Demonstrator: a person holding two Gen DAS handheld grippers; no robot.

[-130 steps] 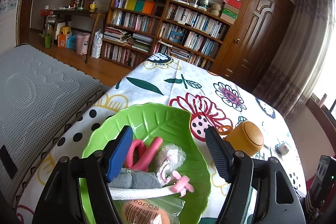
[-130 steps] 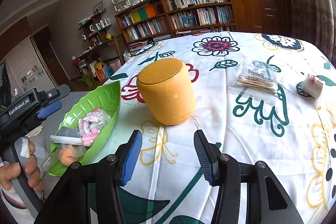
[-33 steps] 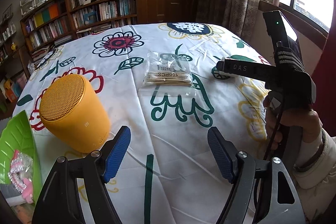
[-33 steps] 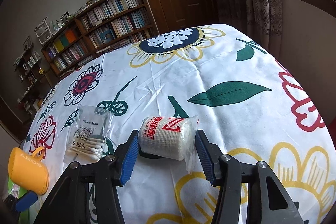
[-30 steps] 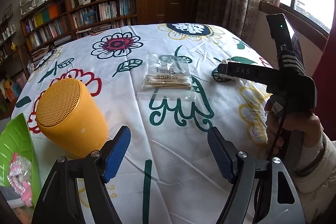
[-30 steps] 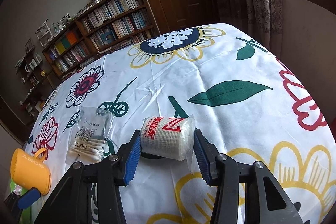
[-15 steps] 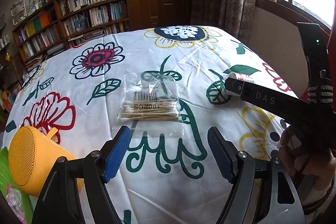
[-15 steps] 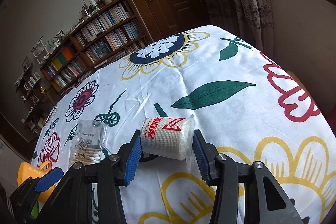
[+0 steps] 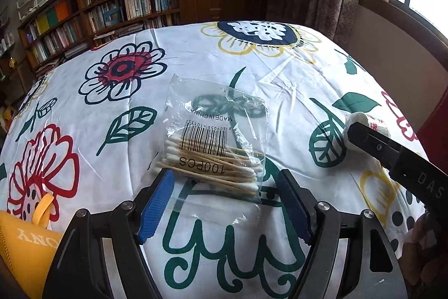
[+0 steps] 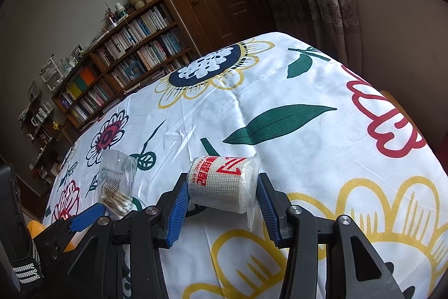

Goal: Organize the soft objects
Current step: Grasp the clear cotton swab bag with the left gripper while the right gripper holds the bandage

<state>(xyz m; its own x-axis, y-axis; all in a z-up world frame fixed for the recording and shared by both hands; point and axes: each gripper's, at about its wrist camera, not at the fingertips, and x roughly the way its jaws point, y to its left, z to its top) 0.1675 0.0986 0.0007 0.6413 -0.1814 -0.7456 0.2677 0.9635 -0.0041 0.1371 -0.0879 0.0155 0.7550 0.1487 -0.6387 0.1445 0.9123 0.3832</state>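
1. Your right gripper (image 10: 222, 210) is bracketing the bandage roll (image 10: 221, 187). The roll is lying on its side on the flowered tablecloth (image 10: 308, 136), with its long axis running crosswise from one blue pad to the other.
2. The roll's left end is sitting against the left pad (image 10: 179, 210). Its right end, with loose wrapper trailing, is sitting at the right pad (image 10: 266, 210). The fingers are closed in onto the roll's two ends; how firmly they are pressing cannot be told.
3. The roll is sitting at the fingertips, not deep in the jaws.
4. Your left gripper (image 9: 224, 203) is spread wide and gripping nothing.
5. The bag of cotton swabs (image 9: 215, 142) is lying flat on the cloth just ahead of the left fingertips; its near edge is reaching between them. The swabs are lying crosswise to the fingers, while the bag's long axis is pointing away from you.
6. A yellow speaker (image 9: 22, 251) is sitting outside the left finger.
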